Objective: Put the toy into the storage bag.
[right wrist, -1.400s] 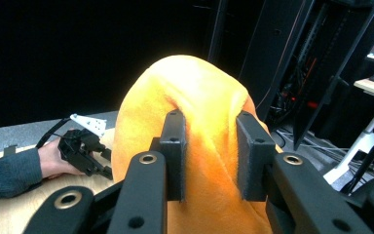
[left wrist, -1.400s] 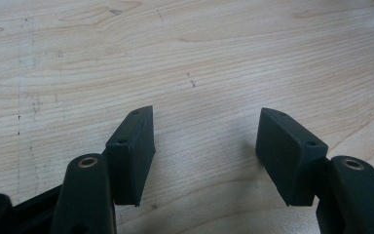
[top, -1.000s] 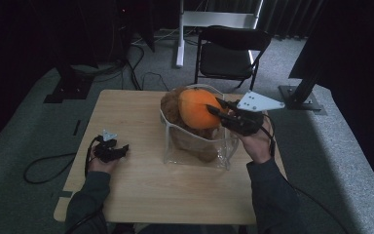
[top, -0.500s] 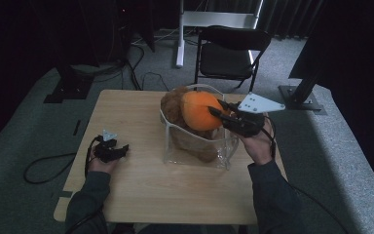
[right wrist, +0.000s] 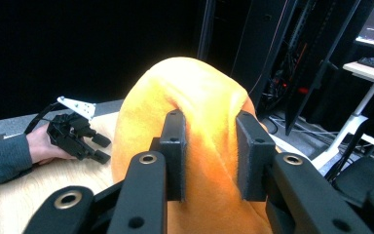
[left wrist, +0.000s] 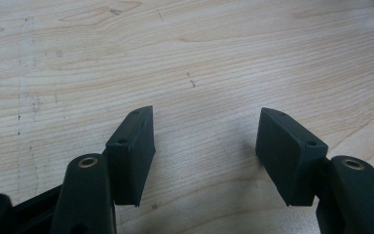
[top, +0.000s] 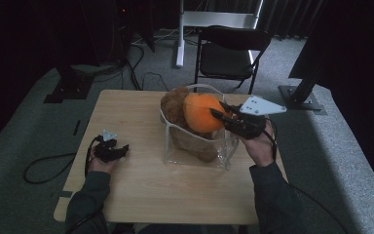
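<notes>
A: Starting at the left edge of the surface [top: 141,190], what is the left gripper [top: 111,151] doing?

B: It is lying low on the wood near that edge, its jaws standing apart with nothing between them; the left gripper view is showing bare wood grain in the gap. I would judge it is waiting out of the way, since the work is going on elsewhere.

A: And moving right?

B: Near the middle of the surface, toward its far edge, a clear plastic bag [top: 195,153] is standing with its mouth open upward. A brown plush toy [top: 175,109] is sitting inside it, rising above the rim.

A: Where is the orange thing?

B: The orange plush ball [top: 202,113] is hanging over the bag's mouth, just beside the brown toy. The right gripper [top: 223,116] is clamping it: in the right gripper view the pads [right wrist: 175,146] are pressing into the soft fabric and pinching a fold.

A: Why hold it that way?

B: Probably because the soft body gives, so squeezing a fold is keeping it secure above the opening.
</notes>
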`<state>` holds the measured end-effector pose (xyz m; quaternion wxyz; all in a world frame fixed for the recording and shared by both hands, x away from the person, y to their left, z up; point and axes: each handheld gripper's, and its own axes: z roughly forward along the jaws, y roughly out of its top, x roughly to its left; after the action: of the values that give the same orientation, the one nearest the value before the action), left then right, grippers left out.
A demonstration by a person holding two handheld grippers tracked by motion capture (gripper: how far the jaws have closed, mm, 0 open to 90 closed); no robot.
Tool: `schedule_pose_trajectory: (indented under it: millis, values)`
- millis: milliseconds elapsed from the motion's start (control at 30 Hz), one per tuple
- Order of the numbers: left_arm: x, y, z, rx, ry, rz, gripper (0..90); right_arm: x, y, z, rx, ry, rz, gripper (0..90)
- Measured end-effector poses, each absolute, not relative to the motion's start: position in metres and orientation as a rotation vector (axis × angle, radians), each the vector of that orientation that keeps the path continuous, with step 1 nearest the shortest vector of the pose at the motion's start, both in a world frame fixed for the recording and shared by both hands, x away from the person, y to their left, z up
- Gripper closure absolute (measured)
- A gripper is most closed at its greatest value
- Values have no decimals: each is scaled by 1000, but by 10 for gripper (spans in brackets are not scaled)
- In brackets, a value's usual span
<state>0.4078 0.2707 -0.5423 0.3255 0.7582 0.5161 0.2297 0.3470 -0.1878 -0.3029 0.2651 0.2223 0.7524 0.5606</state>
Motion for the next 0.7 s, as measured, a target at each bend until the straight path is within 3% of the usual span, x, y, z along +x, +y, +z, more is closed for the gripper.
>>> schedule_pose_trajectory:
  millis: [700]
  values:
    - [408, 271, -542, 1987, 1353, 602, 401, 347, -194, -317, 636, 2055, 1502, 691]
